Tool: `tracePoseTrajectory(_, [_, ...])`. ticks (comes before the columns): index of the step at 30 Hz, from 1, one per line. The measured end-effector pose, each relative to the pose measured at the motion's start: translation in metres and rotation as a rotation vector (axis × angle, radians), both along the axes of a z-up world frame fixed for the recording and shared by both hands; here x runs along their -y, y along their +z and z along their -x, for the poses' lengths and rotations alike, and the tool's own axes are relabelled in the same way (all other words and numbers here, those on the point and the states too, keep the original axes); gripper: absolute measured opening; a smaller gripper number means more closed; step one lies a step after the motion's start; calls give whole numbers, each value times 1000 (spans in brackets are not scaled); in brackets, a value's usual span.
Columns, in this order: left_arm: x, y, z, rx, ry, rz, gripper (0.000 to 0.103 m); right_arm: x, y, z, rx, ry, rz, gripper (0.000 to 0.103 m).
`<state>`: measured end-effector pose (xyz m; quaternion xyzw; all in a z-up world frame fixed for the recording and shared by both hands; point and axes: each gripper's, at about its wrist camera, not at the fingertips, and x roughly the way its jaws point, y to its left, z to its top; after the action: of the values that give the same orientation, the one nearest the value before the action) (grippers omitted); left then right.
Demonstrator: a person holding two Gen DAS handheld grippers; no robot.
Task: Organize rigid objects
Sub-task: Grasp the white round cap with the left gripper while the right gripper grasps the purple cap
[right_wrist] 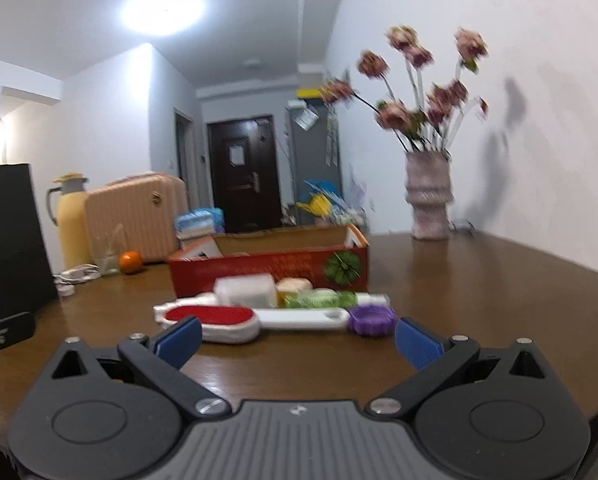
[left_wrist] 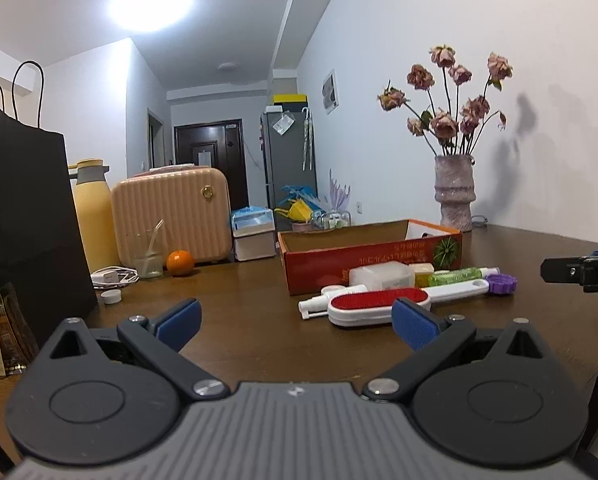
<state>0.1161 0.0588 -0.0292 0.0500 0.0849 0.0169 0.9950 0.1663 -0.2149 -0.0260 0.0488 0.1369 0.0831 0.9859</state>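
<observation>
- Task items lie in a tight cluster on the brown table (left_wrist: 239,288), just in front of the near wall of the red cardboard box (left_wrist: 363,258).
- Lint brush (left_wrist: 373,304), white body with red pad, lies nearest — handle pointing right, ending beside the purple round lid (left_wrist: 502,282).
- White spray bottle (left_wrist: 319,304) lies just left of the brush; green tube (left_wrist: 455,276) and translucent white container (left_wrist: 381,274) lie between brush and box.
- Left gripper (left_wrist: 295,322): jaws wide apart, nothing between the blue pads, low over the table, near side of the brush.
- Right gripper (right_wrist: 299,338): jaws wide apart, empty — same cluster ahead, view blurred.
- Far right: vase (left_wrist: 455,192) of dried flowers by the wall.
- Far left: black paper bag (left_wrist: 27,216), yellow flask (left_wrist: 93,216), pink case (left_wrist: 173,212), orange (left_wrist: 180,262).
</observation>
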Motion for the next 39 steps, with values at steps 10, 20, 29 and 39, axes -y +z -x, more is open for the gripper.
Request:
tracePoseTrajectory(10, [17,-10,-26,-80,-15,13,103,23,-14,-18,-122,-84,-24,103])
tracePoseTrajectory(20, [27,-15,-71,-171,1,28,103,30,-10,-58,-236,-47,10,103])
tracePoseTrajectory(29, [37,-7,-131,-213,-4,10,103,39,-16,-101,-226,7,83,103])
tracePoseTrajectory(39, [18,7,-241,-300,-20,27,99,61,-18,-152,-269,29,18,68])
